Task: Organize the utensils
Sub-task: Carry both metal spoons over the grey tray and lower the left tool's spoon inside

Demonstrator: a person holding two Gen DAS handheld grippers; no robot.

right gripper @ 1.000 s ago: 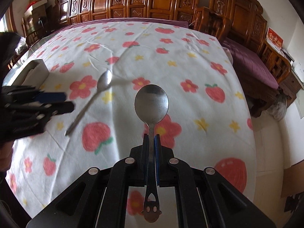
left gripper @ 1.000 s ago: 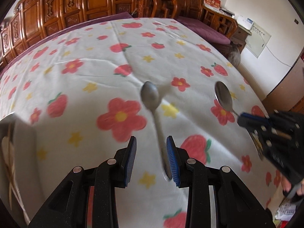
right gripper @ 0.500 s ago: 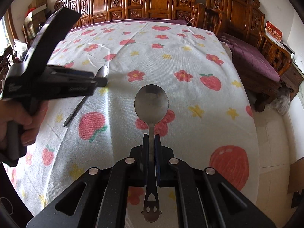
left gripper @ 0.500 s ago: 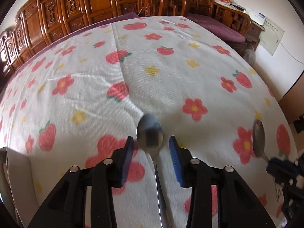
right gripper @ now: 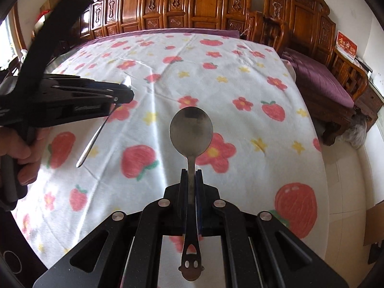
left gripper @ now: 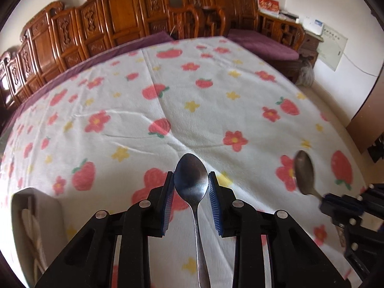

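A long steel spoon (left gripper: 192, 184) lies on the flowered tablecloth, its bowl between the blue pads of my left gripper (left gripper: 191, 187), which is open around it; whether the pads touch the bowl I cannot tell. In the right wrist view the same spoon (right gripper: 96, 134) lies under the left gripper (right gripper: 124, 91). My right gripper (right gripper: 191, 180) is shut on the handle of a round-bowled spoon (right gripper: 191, 132) with a smiley cut-out end, held above the table. That spoon (left gripper: 304, 172) also shows at the right of the left wrist view.
A white utensil tray (left gripper: 36, 228) holding pale utensils sits at the table's left front. Carved wooden chairs (right gripper: 192, 4) line the far side, and a purple-cushioned bench (right gripper: 319, 79) stands on the right. The tablecloth (left gripper: 168, 91) has a few creases.
My left gripper has moved forward along the lying spoon, so its bowl now sits between the pads. The right gripper still holds its spoon and has shifted little.
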